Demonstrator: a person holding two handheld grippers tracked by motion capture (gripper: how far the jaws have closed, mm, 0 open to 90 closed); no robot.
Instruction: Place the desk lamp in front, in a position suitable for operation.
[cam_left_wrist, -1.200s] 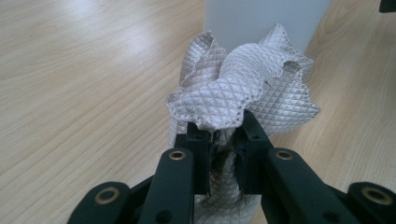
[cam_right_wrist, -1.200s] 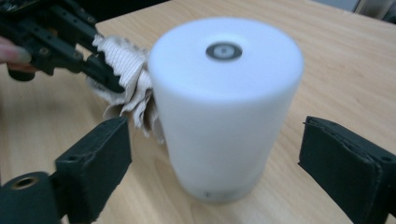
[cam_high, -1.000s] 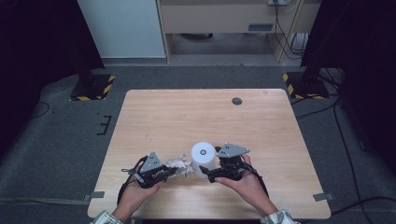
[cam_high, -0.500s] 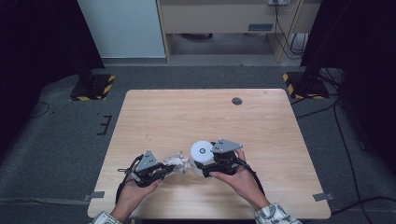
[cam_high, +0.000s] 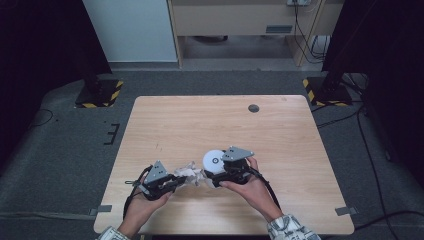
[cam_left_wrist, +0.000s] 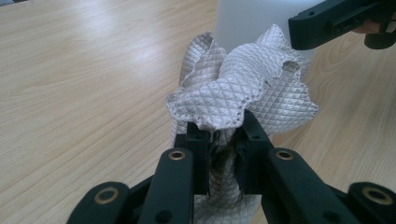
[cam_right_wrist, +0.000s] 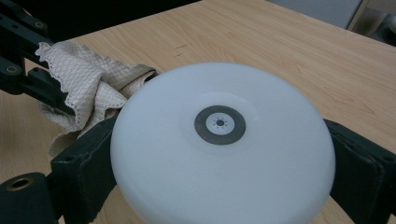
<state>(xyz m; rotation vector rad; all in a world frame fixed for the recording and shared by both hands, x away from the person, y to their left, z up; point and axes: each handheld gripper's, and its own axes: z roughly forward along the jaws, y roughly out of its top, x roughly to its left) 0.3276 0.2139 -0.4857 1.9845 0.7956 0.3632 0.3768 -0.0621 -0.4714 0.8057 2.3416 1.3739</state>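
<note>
Inspection from the high view: my left hand-held gripper sits near the front edge of the table, clamped on a crumpled cloth. My right hand-held gripper is just to its right, carrying a white disc-shaped object that stands tilted above the wood. Against the frames from a second earlier, the right hand and its disc have shifted a little toward the left hand, so cloth and disc now lie just beside each other; the left hand has not moved noticeably. A small dark round fitting lies well apart, near the far edge.

Left gripper view: my left hand-held gripper has its jaws drawn narrow, pinching a bunch of the quilted, diamond-patterned cloth, which fans out above the pads. Behind the cloth rises the pale wall of the white object, and a black jaw of my right hand-held gripper crosses the upper right corner.

Right gripper view: my right hand-held gripper holds the white object across its width, jaws pressed on either side; a grey ring mark sits at the centre of its face. The cloth touches the object's rim on the left.

Judgement: the closing gap suggests wiping of the white object is about to begin; contact is at the edge so far, and the face looks untouched.
</note>
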